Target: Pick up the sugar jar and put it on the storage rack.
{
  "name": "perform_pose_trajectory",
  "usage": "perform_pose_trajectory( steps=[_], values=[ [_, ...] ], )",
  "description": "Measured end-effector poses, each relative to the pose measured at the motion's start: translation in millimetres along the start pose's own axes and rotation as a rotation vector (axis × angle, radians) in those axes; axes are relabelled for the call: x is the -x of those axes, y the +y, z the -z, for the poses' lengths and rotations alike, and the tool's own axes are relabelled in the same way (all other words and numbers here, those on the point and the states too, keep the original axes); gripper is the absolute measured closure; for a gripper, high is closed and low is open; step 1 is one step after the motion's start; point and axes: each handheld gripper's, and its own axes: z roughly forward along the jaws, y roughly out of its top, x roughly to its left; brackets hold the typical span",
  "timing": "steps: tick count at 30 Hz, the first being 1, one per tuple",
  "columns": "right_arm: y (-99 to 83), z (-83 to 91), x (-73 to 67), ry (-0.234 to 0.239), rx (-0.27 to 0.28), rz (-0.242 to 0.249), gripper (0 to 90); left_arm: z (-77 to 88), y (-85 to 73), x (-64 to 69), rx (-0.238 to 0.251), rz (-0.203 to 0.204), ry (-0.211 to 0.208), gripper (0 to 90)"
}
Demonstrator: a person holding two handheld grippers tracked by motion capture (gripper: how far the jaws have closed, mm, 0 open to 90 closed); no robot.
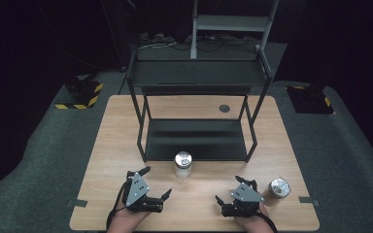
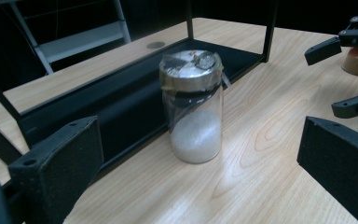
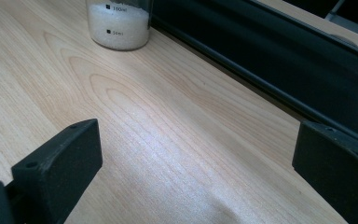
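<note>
Both tools rest low at the near edge of the worktop [image 1: 126, 145]. The left tool [image 1: 156, 183] has its jaws spread wide and holds nothing; the right tool [image 1: 228, 191] is likewise wide and empty. A glass jar [image 1: 183, 164] with white granules stands upright at twelve o'clock between them, just before the black rack [image 1: 196, 141]. A second jar [image 1: 278, 188] stands at three o'clock, just beside the right tool.

A black two-tier metal rack [image 1: 196, 121] is standing on the far half of the pale wooden worktop [image 1: 116, 145]; a small dark round mark [image 1: 224, 108] is showing near its far edge; grey carpet [image 1: 39, 170] is lying around.
</note>
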Motion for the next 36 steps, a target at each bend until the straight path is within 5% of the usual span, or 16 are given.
perform_pose_trajectory(
  steps=[36],
  values=[
    [-1.0,0.4,2.1,0.005,0.005,-0.01,0.8,-54.2,13.1,-4.5,0.029,0.052,-0.017,0.4]
  ],
)
